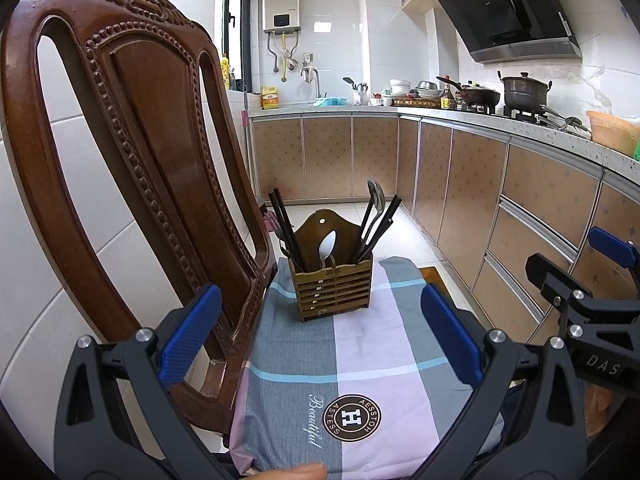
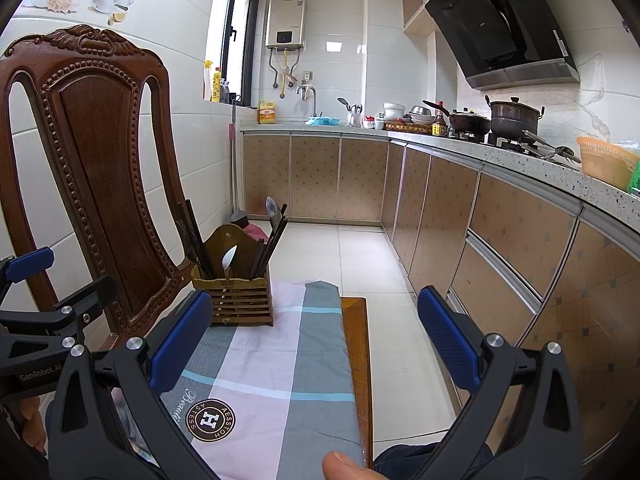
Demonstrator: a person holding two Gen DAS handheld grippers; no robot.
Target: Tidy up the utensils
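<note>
Bright window [image 2: 240, 40] daylight, sharp (fisheye-bent edges, dark corners).

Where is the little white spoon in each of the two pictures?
Left wrist view: the white spoon stands bowl-up in the middle slot of the wooden utensil holder, near the picture's centre.
Right wrist view: the same spoon sits left of centre, in the holder beside the carved chair.
Shared landmark: the round brown logo on the checked cloth.
</note>
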